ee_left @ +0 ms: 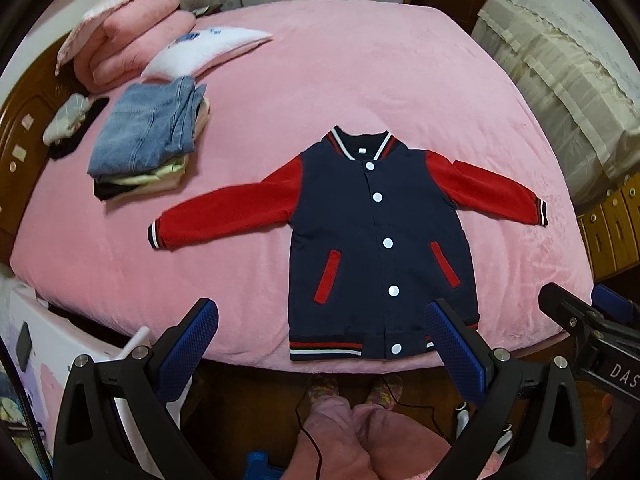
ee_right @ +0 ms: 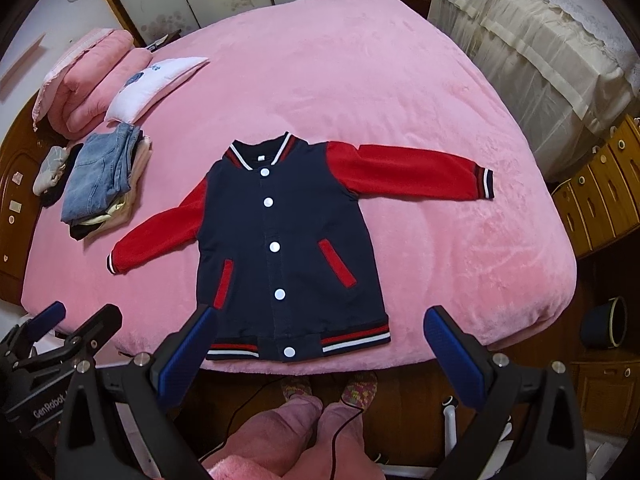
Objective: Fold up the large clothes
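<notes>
The left gripper [ee_left: 320, 356] is spread wide and holds nothing, poised above the near edge of the bed; the right gripper [ee_right: 320, 356] is likewise released and empty, just beside it. The navy-bodied snap-front varsity jacket with red sleeves [ee_left: 380, 236] lies face up and flat on the pink plush bed cover [ee_left: 360, 80], ahead of both sets of fingers, its striped hem [ee_left: 326, 348] at the near edge and its collar pointing away. The long axis of the body therefore runs straight away from the grippers, while the sleeves extend crosswise. The left sleeve cuff [ee_left: 154, 234] lies towards the left gripper's side and the right sleeve cuff [ee_right: 484, 184] towards the right gripper's side, so each gripper appears nearer to its own sleeve; the hem is the closest part to both. Folding has apparently not begun. To the far left on the cover rest a stack of folded garments topped with blue denim [ee_left: 148, 128], a white cushion [ee_left: 200, 52] and a folded pink quilt [ee_left: 128, 40]. On the right stand a cream lace-draped piece of furniture [ee_right: 532, 48] and wooden drawers [ee_right: 600, 196].
</notes>
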The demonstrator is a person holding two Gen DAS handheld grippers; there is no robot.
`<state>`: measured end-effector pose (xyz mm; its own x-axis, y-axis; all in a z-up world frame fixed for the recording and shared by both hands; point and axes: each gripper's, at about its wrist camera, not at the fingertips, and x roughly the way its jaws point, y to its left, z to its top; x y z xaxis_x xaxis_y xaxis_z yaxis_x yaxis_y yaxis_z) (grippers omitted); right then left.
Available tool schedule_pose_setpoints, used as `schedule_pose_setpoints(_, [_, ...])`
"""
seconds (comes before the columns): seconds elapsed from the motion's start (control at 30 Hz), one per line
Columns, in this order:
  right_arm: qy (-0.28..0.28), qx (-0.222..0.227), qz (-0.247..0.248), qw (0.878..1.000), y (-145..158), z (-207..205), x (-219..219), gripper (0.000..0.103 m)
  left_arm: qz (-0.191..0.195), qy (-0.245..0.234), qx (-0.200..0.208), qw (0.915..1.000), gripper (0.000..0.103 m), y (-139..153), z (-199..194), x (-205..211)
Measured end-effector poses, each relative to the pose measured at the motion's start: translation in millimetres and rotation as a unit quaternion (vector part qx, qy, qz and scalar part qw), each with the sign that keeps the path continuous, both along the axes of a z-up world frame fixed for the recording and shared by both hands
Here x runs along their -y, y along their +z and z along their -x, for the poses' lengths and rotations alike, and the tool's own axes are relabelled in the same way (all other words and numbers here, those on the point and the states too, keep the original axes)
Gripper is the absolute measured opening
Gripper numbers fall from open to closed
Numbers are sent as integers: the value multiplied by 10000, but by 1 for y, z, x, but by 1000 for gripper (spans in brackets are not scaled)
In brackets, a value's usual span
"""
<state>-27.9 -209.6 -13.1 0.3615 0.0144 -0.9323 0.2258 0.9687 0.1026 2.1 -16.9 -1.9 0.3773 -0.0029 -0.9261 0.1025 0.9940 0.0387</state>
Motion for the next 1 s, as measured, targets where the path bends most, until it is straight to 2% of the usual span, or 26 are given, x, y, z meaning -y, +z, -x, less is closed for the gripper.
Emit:
schedule_pose_setpoints(0.07, [39,-16,9,10000,0,1,1,103,-6,-22,-13,10000,102,1,2,5])
schedule_pose_setpoints(0.23, [231,44,5,9997,-1,5,1,103,272,138,-101,9995,102,0,5,8])
schedule_pose_setpoints(0.4, [545,177,-51,9983,-7,13,2,103,620,585,-364,9957,102,-18,13,-3])
schedule_pose_setpoints(0.53, [1008,326,-11,9944,-18,22,-4,103,822,1011,-571,9898,102,-41,26,-20])
schedule_pose_setpoints(0.7, [1643,444,-20,9854,-32,31,-22,103,1011,1697,-791,9771,102,-68,45,-63])
schedule_pose_setpoints(0.87, [2316,491,-54,9716,-39,28,-51,103,1393,2439,-814,9563,102,-91,55,-119])
schedule_pose_setpoints(1.0, [2691,635,-117,9609,-42,19,-78,103,1719,2861,-866,9387,102,-111,46,-161])
